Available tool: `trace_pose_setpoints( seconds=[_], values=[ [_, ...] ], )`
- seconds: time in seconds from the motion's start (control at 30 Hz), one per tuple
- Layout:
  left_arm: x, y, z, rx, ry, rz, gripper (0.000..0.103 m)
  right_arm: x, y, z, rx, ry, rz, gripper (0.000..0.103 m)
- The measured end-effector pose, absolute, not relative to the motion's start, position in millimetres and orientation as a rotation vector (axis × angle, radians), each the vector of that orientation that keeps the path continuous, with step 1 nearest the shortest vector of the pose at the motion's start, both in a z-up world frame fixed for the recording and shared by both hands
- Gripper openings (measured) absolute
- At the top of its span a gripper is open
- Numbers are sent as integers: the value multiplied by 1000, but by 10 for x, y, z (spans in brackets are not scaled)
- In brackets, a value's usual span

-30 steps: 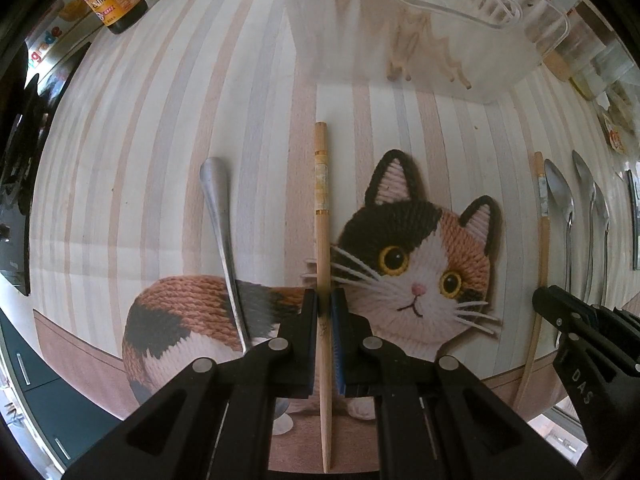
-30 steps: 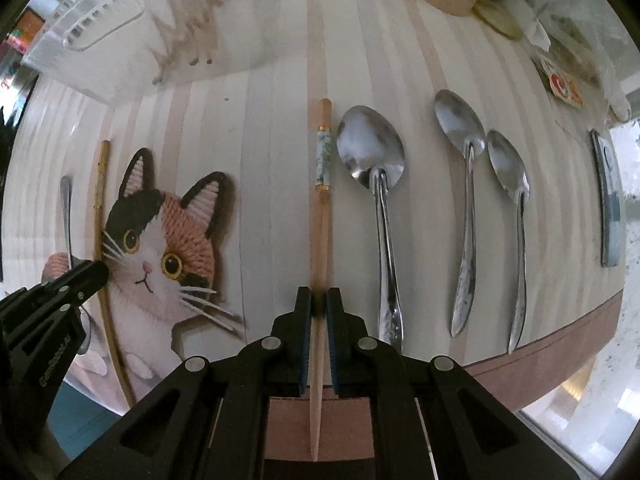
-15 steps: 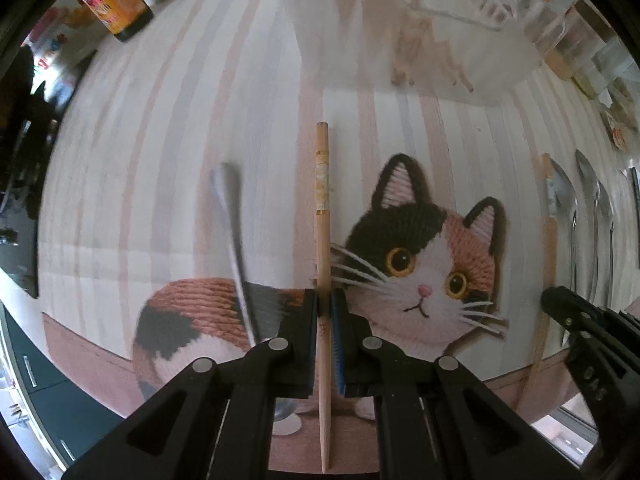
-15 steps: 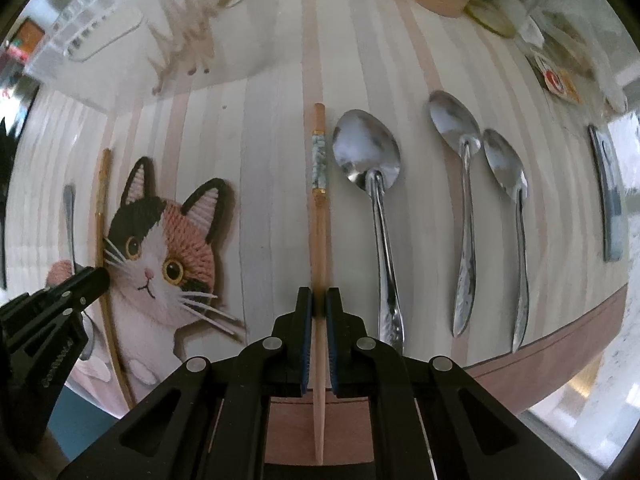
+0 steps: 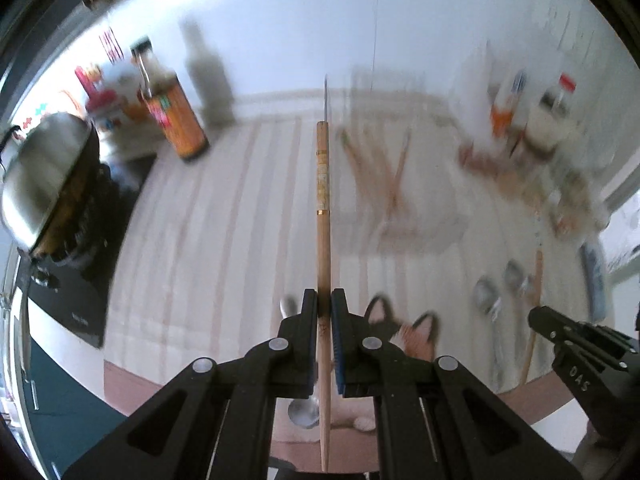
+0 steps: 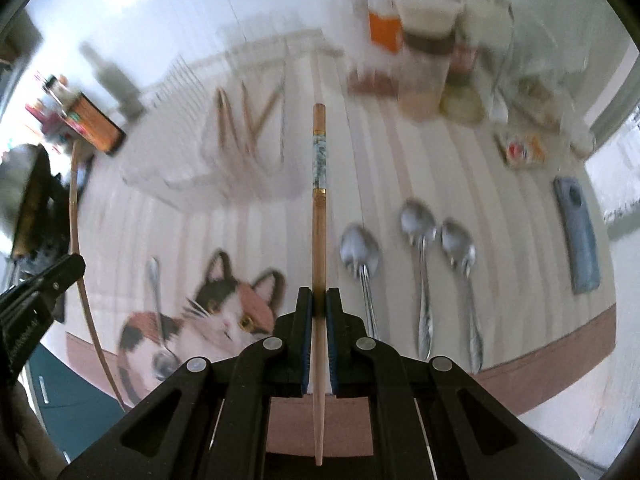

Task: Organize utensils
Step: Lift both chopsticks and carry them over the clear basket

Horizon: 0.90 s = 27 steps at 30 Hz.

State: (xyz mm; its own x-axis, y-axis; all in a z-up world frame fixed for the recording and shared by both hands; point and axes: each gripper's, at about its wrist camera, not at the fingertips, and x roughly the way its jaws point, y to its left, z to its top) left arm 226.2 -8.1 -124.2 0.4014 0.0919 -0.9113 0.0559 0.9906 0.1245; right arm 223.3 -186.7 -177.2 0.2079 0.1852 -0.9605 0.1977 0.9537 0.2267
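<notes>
My left gripper (image 5: 324, 308) is shut on a wooden chopstick (image 5: 322, 208) and holds it lifted above the table, pointing away. My right gripper (image 6: 319, 304) is shut on a second wooden chopstick (image 6: 319, 208) with a patterned band, also lifted. A clear plastic container (image 6: 232, 152) with several chopsticks in it stands at the back; it also shows in the left wrist view (image 5: 392, 196), blurred. Three metal spoons (image 6: 420, 264) lie side by side on the striped table to the right. One more spoon (image 6: 156, 288) lies on the cat-shaped mat (image 6: 208, 320).
A brown sauce bottle (image 5: 172, 120) and a steel pot lid (image 5: 44, 176) on a black stove stand at the left. Jars and cups (image 6: 432, 52) crowd the back right. A grey flat object (image 6: 576, 232) lies at the far right. The table's front edge (image 6: 540, 364) is close.
Both grippers have risen and tilted up with their chopsticks off the table. The view now takes in the wall and the back of the table.
</notes>
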Motion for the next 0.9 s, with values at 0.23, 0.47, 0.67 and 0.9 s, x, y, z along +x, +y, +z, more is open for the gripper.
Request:
trace_pose_setpoints(
  seconds=[0.23, 0.47, 0.67, 0.9],
  values=[
    [2550, -151, -652, 50, 1071, -57, 4, 2793, -2091, -1265, 389, 1266, 61, 7],
    [3168, -289, -468, 9, 1075, -111, 4, 3490, -2105, -1032, 399, 1197, 99, 7],
    [3808, -236, -781, -23, 1198, -111, 4, 4161, -2031, -1341, 435, 1278, 120, 7],
    [4403, -157, -1510, -63, 1401, -89, 4, 4634, -1834, -2029, 416, 1418, 106, 7]
  ],
)
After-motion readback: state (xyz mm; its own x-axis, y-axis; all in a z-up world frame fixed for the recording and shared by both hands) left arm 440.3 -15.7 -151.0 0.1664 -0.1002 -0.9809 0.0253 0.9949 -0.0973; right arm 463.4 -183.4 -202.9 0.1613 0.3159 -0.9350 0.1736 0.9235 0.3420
